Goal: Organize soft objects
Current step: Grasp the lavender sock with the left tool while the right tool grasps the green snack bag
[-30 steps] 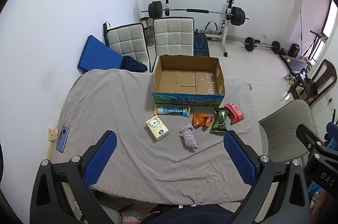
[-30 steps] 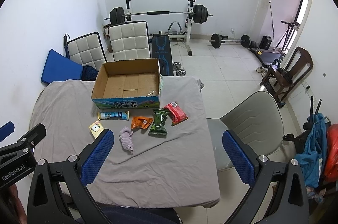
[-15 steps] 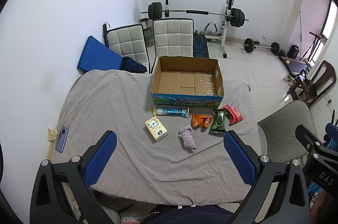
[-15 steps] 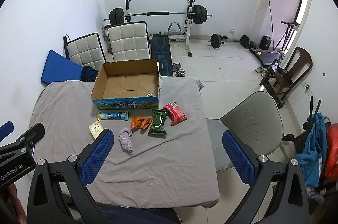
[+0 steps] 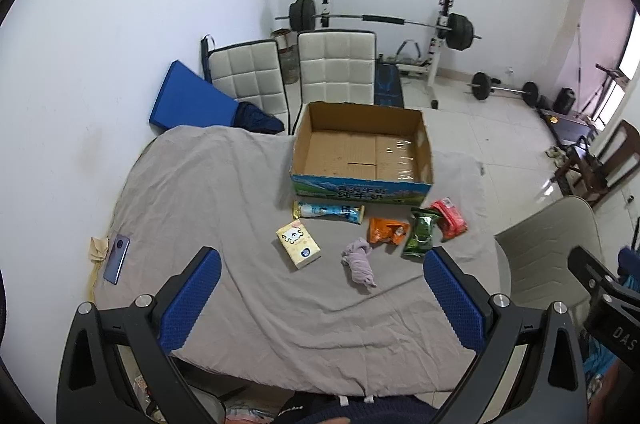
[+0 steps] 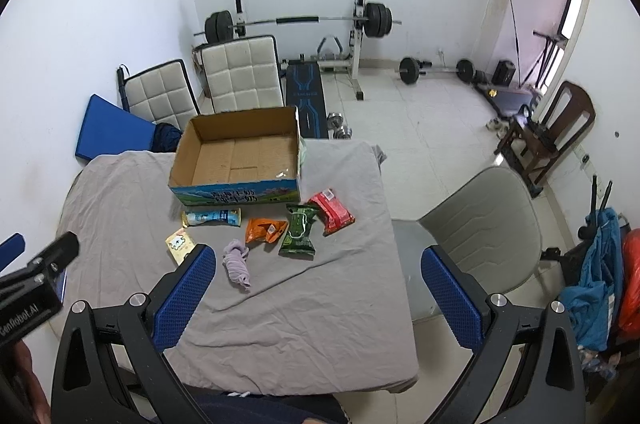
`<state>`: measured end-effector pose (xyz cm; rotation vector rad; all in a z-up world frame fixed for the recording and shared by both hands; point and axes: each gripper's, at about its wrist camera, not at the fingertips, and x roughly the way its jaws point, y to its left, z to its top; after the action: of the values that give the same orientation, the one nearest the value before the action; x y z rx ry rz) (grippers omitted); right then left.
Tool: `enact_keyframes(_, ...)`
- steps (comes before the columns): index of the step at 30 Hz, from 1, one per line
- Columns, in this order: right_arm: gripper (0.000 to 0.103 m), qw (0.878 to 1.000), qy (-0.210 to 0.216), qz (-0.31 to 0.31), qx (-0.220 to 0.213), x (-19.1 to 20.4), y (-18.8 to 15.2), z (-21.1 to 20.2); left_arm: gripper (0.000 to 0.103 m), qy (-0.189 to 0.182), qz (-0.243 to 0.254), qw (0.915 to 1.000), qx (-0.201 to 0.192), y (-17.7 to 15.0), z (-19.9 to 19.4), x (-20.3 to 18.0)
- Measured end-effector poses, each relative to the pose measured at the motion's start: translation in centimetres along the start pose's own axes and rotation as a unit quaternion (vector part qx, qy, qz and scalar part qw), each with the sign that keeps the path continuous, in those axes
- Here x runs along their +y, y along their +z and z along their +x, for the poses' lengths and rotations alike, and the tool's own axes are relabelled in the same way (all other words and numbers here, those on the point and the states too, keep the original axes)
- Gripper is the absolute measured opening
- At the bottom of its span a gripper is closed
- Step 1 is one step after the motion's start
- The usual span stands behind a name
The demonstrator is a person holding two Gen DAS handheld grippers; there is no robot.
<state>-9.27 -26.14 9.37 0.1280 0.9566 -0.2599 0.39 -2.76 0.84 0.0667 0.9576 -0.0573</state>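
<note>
An open, empty cardboard box [image 5: 362,148] [image 6: 240,152] stands at the far side of a grey-sheeted table [image 5: 200,204] [image 6: 320,304]. In front of it lie a light-blue tube pack [image 5: 328,211] [image 6: 212,217], a yellow tissue pack [image 5: 298,243] [image 6: 180,244], a crumpled lilac cloth [image 5: 359,262] [image 6: 237,265], an orange packet [image 5: 386,230] [image 6: 266,229], a green packet [image 5: 420,237] [image 6: 299,234] and a red packet [image 5: 450,223] [image 6: 331,211]. My left gripper [image 5: 320,304] is open and empty, high above the table's near edge. My right gripper [image 6: 316,304] is open and empty, likewise above the near edge.
A phone [image 5: 116,258] lies at the table's left edge. Two white padded chairs [image 5: 336,68] and a blue mat [image 5: 188,102] stand behind the table. A beige chair [image 6: 480,224] stands right of it. A barbell rack [image 6: 360,24] is against the far wall.
Both views have shifted very slightly; the objects on the table have not moved. Both grippers stay open and empty.
</note>
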Motion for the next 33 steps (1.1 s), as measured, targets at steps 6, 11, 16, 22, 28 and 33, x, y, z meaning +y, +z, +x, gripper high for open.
enact_keyframes(6,0.103,0.997,0.025,0.040,0.067,-2.4,0.7,9.1,0.103,0.016,-0.018,0.9980,0.058,0.6,9.1,-0.2)
enact_keyframes(11,0.103,0.990,0.023,0.033,0.133,-2.7,0.8,20.6,0.098,-0.014,-0.029,0.9871,0.157,-1.0,19.6,-1.5)
enact_keyframes(16,0.103,0.973,0.034,0.018,0.229,-1.0,0.3,34.3,0.077,-0.050,-0.053,0.9662,0.247,-2.9,30.6,-3.7)
enact_keyframes(22,0.093,0.951,0.040,0.009,0.307,1.2,-1.4,46.0,0.070,-0.071,-0.066,0.9368,0.336,-5.5,40.8,-6.5)
enact_keyframes(28,0.083,0.941,0.035,0.011,0.337,2.4,-2.4,51.6,0.059,-0.059,-0.069,0.9268,0.365,-7.6,44.5,-6.9)
enact_keyframes(33,0.051,0.933,0.040,0.017,0.357,3.2,-3.6,54.4,0.031,-0.042,-0.067,0.9342,0.348,-8.5,44.2,-6.1)
